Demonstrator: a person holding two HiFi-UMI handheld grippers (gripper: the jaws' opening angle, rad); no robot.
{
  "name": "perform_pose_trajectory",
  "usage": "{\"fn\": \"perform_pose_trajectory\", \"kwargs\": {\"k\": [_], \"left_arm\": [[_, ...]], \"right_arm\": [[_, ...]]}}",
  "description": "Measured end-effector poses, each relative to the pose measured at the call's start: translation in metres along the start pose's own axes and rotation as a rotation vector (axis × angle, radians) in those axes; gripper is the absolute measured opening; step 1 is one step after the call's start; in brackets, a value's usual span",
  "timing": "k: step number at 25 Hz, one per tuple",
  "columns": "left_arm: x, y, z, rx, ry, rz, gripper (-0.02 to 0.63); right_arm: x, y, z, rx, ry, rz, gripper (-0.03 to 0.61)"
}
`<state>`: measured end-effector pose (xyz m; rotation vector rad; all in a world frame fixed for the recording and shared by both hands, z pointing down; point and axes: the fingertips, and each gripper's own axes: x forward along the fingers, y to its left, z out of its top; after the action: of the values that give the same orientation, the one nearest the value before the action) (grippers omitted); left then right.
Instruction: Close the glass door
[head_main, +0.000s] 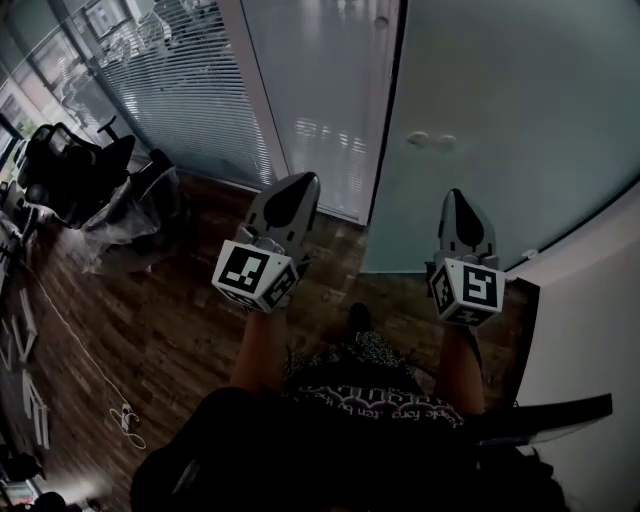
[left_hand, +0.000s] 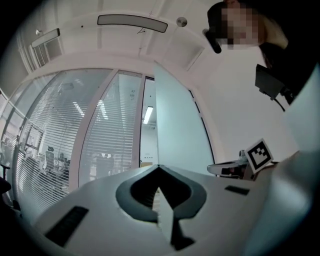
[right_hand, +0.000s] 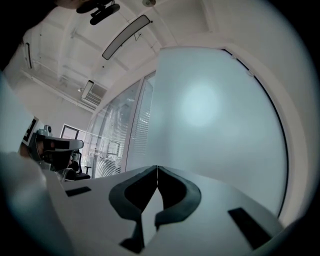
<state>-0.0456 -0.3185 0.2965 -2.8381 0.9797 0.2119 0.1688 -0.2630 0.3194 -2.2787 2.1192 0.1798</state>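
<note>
The frosted glass door (head_main: 490, 110) stands ahead on the right, with two small round fittings (head_main: 431, 141) on its face and its left edge next to a white door frame (head_main: 385, 110). My left gripper (head_main: 304, 180) is shut and empty, pointing at the frame left of the door. My right gripper (head_main: 454, 194) is shut and empty too, its tips close before the pane; I cannot tell if they touch it. In the left gripper view the door (left_hand: 177, 130) shows nearly edge-on beyond the left gripper (left_hand: 159, 168). The pane (right_hand: 220, 120) fills the right gripper view ahead of the right gripper (right_hand: 157, 167).
A glass wall with blinds (head_main: 185, 90) runs off to the left. Black office chairs (head_main: 70, 170) and a plastic-wrapped item (head_main: 135, 215) stand at the left on the wood floor, where a white cable (head_main: 125, 420) lies. A white wall (head_main: 590, 320) closes in on the right.
</note>
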Motion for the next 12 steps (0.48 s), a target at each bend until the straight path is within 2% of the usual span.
{"fn": "perform_pose_trajectory", "kwargs": {"k": [9, 12], "left_arm": [[0.036, 0.021, -0.008, 0.011, 0.011, 0.006, 0.002], [0.047, 0.029, -0.009, 0.006, 0.010, 0.012, 0.002]], "right_arm": [[0.047, -0.006, -0.011, 0.013, 0.012, 0.040, 0.007], [0.062, -0.009, -0.017, 0.020, 0.032, 0.052, 0.087]]}}
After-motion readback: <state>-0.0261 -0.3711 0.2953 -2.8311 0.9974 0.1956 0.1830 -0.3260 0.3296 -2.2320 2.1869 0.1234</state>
